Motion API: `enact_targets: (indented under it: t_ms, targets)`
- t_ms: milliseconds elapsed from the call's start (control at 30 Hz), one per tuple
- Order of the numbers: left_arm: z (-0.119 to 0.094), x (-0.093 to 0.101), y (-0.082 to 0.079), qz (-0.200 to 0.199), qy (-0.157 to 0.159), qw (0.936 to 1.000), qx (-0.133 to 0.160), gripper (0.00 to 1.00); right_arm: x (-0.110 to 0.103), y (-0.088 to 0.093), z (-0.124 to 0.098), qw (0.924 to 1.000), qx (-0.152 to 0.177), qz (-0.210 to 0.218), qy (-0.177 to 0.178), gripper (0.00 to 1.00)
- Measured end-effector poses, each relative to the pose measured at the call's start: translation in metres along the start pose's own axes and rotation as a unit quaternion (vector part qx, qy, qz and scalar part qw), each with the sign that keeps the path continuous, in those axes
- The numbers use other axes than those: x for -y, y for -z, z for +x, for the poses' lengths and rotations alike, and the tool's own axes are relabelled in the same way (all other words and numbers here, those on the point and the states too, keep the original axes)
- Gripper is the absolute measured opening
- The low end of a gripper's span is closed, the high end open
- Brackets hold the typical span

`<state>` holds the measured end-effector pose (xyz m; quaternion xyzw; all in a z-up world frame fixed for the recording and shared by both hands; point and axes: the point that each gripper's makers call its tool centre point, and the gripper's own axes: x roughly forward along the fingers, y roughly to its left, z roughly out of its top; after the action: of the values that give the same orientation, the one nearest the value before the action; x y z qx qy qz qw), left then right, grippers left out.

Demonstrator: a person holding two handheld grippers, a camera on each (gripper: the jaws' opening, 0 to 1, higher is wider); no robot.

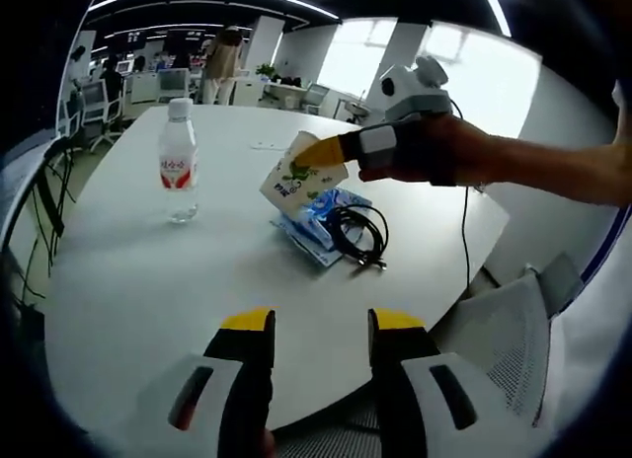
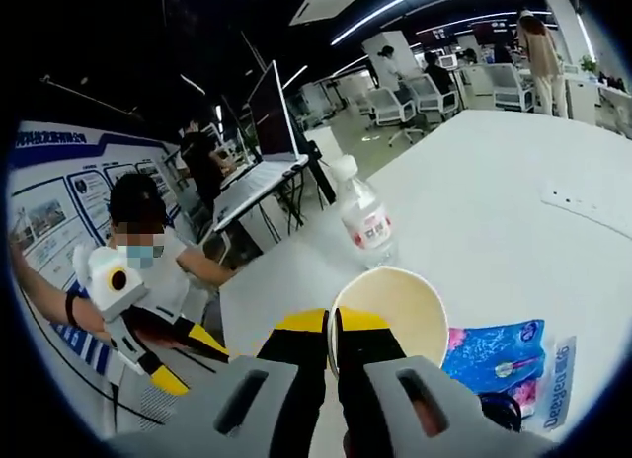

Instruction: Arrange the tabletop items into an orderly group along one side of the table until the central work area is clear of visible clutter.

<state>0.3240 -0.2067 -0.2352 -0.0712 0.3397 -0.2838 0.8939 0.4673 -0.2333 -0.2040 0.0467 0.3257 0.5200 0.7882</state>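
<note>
While pinching the paper cup (image 2: 387,315) by its rim over the blue packet (image 2: 494,354) and cable (image 1: 357,231), right gripper (image 2: 332,332) jaws pressing together on thin wall. Handling light, crushable card, so gripping gently. Left gripper (image 1: 321,325) hanging spread, holding nothing, bottle (image 1: 179,162) standing nearby

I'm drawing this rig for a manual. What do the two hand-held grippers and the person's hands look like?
The left hand-held gripper has grey-white bodies with dark slots, black jaws and yellow tips. The right hand-held gripper is built the same; in the left gripper view it carries a white housing, with a thin black cable hanging below. A black strap wraps the hand holding it.
</note>
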Motion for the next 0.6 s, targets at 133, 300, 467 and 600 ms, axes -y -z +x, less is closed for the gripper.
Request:
enact_targets:
  t_ms: [133,300,467,600]
  targets:
    - [0.001,0.002,0.0,-0.003,0.002,1.0,0.001,0.37,0.006,-0.005,0.008,1.0,-0.003,-0.007,0.002,0.0]
    - [0.002,0.002,0.0,0.002,0.003,1.0,-0.001,0.37,0.011,-0.01,0.018,0.9997,-0.013,-0.019,0.002,0.0]
    - [0.0,0.0,0.0,0.001,0.003,1.0,0.0,0.37,0.014,-0.015,0.026,0.9991,-0.022,-0.037,0.003,0.0]
    - [0.0,0.0,0.0,-0.001,0.002,1.0,0.002,0.36,0.018,-0.018,0.031,0.9984,-0.025,-0.051,0.007,0.0]
